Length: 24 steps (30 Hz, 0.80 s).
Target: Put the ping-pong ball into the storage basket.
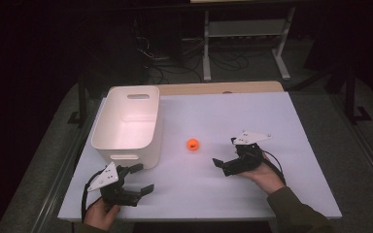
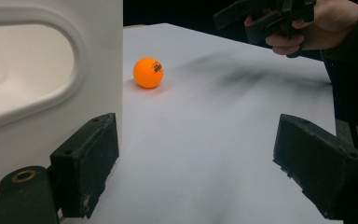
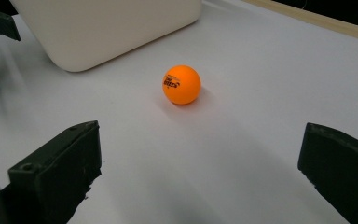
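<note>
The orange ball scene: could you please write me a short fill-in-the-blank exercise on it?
1. The ball on the table is coloured ____.
2. The white bin stands to the ____ of the ball in the high view.
3. Both the left gripper and the right gripper have their jaws ____.
4. The gripper nearer the ball is the ____ one.

Missing words: orange; left; open; right

I see: orange ball smooth matt plastic, black print; white bin smooth plastic, slight sheen; table matt white; far edge wood.
</note>
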Each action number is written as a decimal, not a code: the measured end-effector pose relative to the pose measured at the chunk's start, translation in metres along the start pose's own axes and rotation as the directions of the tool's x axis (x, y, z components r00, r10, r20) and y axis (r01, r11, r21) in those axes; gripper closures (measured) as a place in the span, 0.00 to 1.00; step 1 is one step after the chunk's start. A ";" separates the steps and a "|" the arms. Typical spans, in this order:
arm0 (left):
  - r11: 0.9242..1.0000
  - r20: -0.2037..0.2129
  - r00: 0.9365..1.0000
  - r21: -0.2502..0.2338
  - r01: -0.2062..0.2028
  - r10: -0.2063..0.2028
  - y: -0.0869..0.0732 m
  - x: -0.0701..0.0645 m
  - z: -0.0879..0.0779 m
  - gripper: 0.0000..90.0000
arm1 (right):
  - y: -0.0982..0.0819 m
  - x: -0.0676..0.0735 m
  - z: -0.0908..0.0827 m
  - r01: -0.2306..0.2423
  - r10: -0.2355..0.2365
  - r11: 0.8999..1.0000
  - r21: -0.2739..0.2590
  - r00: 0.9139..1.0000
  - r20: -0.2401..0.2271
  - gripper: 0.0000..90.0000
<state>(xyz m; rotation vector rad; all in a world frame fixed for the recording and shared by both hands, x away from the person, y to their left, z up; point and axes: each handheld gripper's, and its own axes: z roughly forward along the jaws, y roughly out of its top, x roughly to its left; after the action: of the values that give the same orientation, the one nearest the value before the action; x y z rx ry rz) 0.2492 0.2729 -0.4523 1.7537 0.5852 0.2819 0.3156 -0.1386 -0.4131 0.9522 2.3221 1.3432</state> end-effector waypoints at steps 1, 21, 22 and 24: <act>1.000 0.000 1.000 0.000 0.000 0.000 0.000 0.000 0.000 0.15 | 0.000 0.000 0.001 0.003 -0.003 1.000 0.000 1.000 0.000 0.00; 1.000 0.001 1.000 0.001 0.001 -0.001 0.000 0.000 0.000 0.15 | 0.010 0.002 0.011 0.015 -0.015 1.000 -0.007 1.000 -0.015 0.00; 1.000 0.000 1.000 0.002 0.000 0.000 0.000 0.000 0.000 0.15 | 0.010 0.002 0.012 0.015 -0.016 1.000 -0.007 1.000 -0.015 0.00; 1.000 0.001 1.000 0.002 -0.001 0.001 0.000 0.000 0.000 0.15 | 0.010 0.003 0.013 0.017 -0.017 1.000 -0.006 1.000 -0.016 0.00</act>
<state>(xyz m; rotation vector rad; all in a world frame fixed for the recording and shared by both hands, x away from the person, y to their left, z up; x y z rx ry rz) 0.2494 0.2728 -0.4523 1.7559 0.5845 0.2811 0.3247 -0.1251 -0.4107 0.9209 2.3311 1.3557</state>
